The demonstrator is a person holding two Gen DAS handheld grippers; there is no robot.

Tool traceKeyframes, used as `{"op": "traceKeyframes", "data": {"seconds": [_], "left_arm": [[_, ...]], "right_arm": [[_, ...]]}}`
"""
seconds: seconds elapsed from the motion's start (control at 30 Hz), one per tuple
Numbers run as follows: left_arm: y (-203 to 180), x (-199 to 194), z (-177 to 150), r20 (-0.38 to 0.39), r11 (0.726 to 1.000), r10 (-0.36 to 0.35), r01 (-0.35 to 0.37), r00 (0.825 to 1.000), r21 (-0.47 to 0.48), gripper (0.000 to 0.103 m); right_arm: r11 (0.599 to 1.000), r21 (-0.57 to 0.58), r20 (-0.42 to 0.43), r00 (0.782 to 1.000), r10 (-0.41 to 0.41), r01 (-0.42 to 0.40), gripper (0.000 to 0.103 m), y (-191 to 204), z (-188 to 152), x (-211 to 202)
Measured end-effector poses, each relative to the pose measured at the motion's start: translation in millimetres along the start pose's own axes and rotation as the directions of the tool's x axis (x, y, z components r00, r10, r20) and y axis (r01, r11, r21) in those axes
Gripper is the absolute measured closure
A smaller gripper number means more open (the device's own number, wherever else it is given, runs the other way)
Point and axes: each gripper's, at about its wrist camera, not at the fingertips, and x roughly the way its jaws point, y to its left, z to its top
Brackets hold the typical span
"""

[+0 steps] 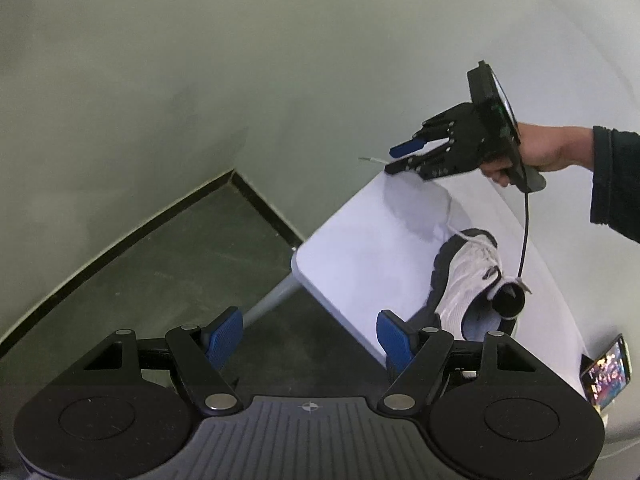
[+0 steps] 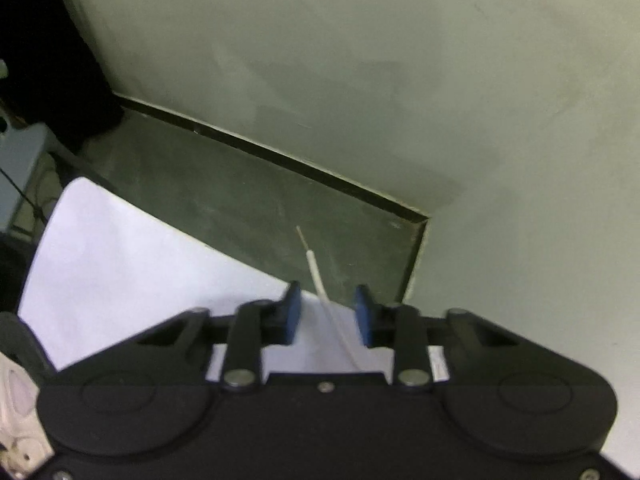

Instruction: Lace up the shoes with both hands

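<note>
A bare, plain room set up for recording, more test space than lived-in home.

A small white bench (image 1: 360,248) on a grey metal leg (image 1: 272,300) stands close to a corner where two unadorned pale green walls (image 1: 200,80) meet. Below the bench lies a dark, scuffed floor (image 1: 180,280), edged by a black skirting strip (image 1: 264,204). At the bench's far end a propped phone (image 1: 608,370) glows.

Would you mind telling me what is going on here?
A person is lacing a white shoe on a white table. The right claw, held in a hand, has the lace running between its pads, though a gap shows there. The left claw hangs open and empty by the table's edge.
</note>
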Motion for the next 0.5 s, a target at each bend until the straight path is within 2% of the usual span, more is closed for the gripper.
{"op": "traceKeyframes", "data": {"seconds": [0.13, 0.27, 0.37, 0.43, 0.5], "left_arm": [[-24, 2, -3, 0.017, 1.000, -0.008, 0.008, 1.000, -0.019, 0.035], [-53, 6, 1, 0.022, 0.999, -0.014, 0.014, 1.000, 0.029, 0.035], [-70, 9, 5, 0.027, 0.998, -0.023, 0.022, 0.999, 0.051, 0.035], [-84, 11, 7, 0.026, 0.997, -0.032, 0.030, 0.999, 0.073, 0.035], [-92, 12, 7, 0.024, 0.995, -0.038, 0.035, 0.999, 0.093, 0.035]], "right_arm": [[0.999, -0.022, 0.005, 0.999, 0.046, -0.046, 0.103, 9, -15, -4], [0.995, -0.064, 0.052, 0.995, 0.082, -0.079, 0.103, 34, -46, -30], [0.988, -0.135, -0.016, 0.997, 0.077, -0.079, 0.103, 56, -78, -33], [0.993, -0.098, -0.007, 0.998, 0.069, -0.069, 0.103, 57, -91, -34], [0.997, 0.004, 0.017, 0.997, 0.072, -0.072, 0.103, 51, -103, -40]]}}
